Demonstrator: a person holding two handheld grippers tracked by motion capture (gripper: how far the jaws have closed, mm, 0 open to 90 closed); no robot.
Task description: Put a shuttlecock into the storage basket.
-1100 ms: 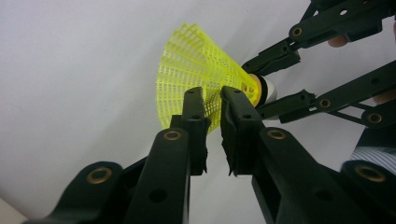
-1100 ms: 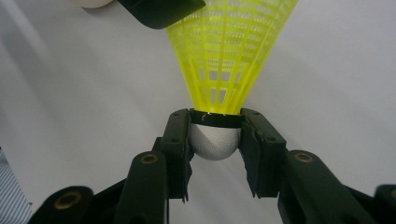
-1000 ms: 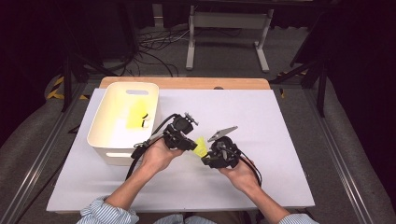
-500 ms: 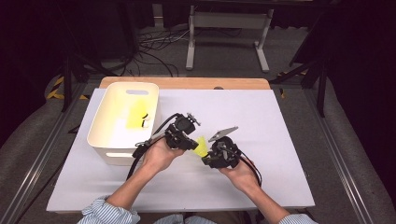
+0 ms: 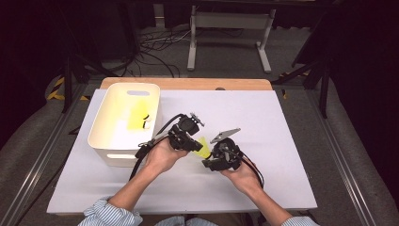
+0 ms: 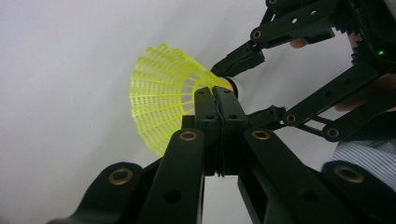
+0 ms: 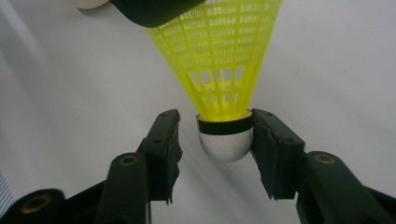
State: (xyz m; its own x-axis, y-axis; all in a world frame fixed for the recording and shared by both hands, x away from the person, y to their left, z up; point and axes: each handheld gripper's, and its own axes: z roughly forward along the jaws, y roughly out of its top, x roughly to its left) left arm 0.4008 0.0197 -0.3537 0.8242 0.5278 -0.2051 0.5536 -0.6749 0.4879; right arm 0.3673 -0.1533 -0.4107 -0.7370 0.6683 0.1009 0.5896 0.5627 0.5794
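Yellow shuttlecock (image 5: 203, 146) held above the white table (image 5: 282, 132), passing between hands. Skirt pinched flat in the closed left gripper (image 6: 215, 95); cork nose pointing toward the right gripper (image 7: 215, 133), whose jaws have just been opening, one pad off the cork, the other perhaps brushing it. Left of the hands, white bin (image 5: 107, 136) with another yellow shuttlecock (image 5: 138, 116) inside.
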